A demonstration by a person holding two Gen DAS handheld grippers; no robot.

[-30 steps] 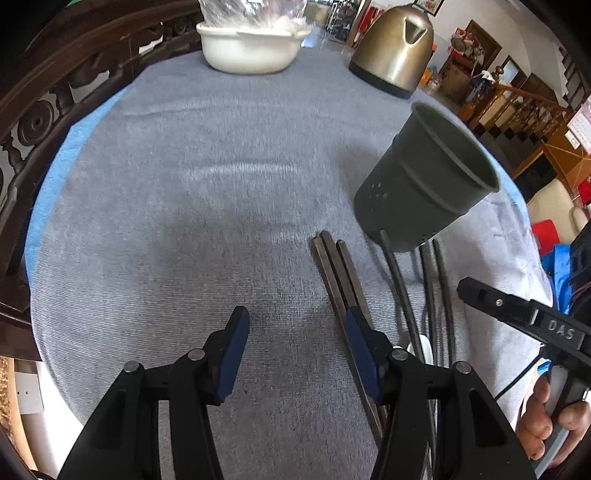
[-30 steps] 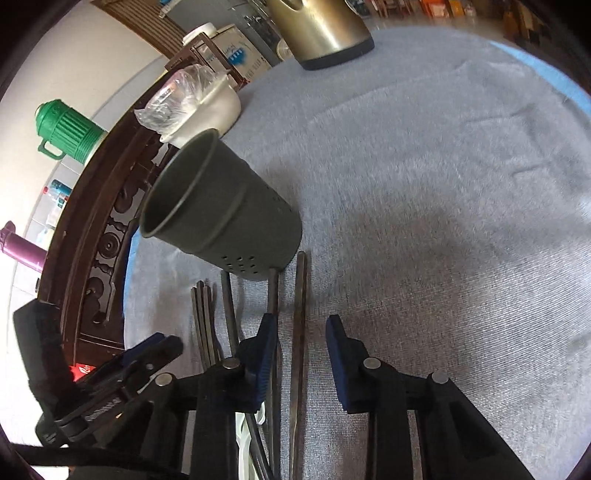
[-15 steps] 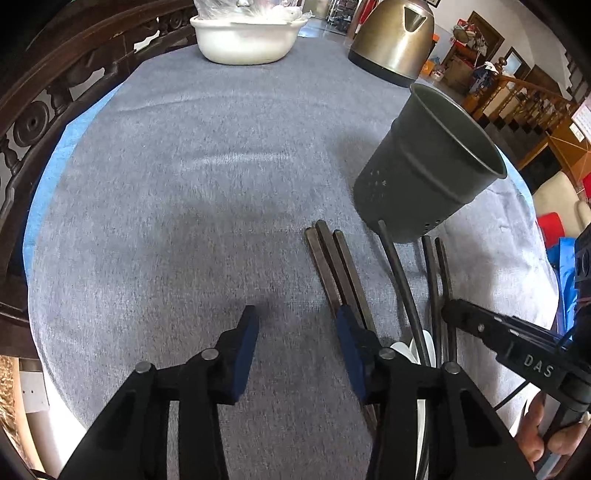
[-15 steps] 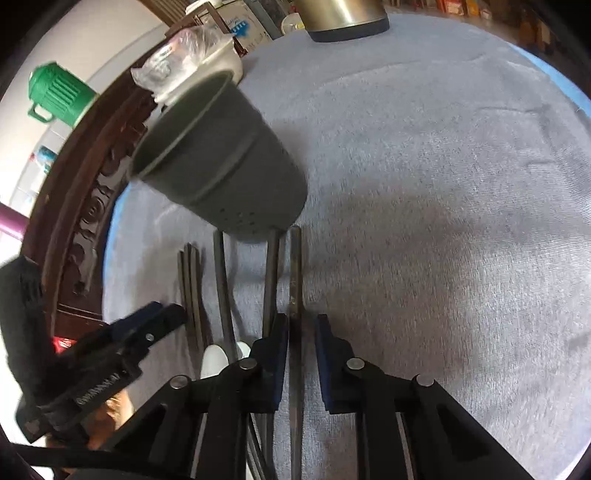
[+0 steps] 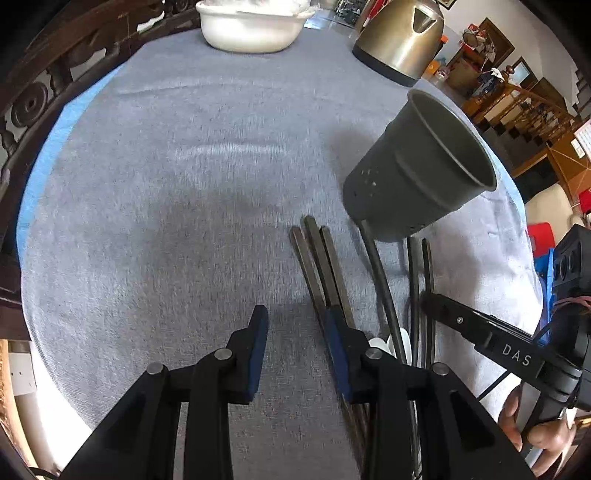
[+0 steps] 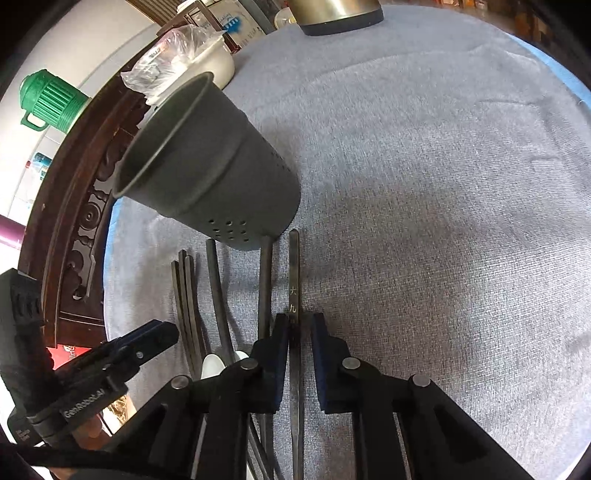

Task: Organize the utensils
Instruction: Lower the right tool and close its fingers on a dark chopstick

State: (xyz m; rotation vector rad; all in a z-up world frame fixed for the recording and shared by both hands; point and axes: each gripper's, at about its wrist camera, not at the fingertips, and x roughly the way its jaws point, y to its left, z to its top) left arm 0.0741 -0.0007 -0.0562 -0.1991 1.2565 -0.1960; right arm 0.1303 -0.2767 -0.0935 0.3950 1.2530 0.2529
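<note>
A dark grey perforated utensil holder (image 5: 417, 173) (image 6: 221, 177) stands on the grey cloth. In front of it lie three dark chopsticks (image 5: 317, 254) (image 6: 184, 295) side by side, a curved dark spoon handle (image 5: 376, 273) (image 6: 218, 288) with a white bowl end, and two more dark sticks. My left gripper (image 5: 295, 325) is open and its jaws are closing; only cloth lies between them, and its right pad sits over the three chopsticks. My right gripper (image 6: 300, 325) has its jaws closing around the marked chopstick (image 6: 293, 280), with a thin gap still showing on the right side.
A white bowl (image 5: 251, 29) with a plastic bag and a brass-coloured kettle (image 5: 402, 37) stand at the far side of the table. A carved dark wooden rail (image 5: 29, 103) runs along the left edge. A green jug (image 6: 51, 99) stands beyond it. A hand (image 5: 535, 424) holds the right gripper.
Both grippers' jaws have narrowed. The right gripper's jaws came in around the marked chopstick. The left gripper edged toward the three chopsticks.
</note>
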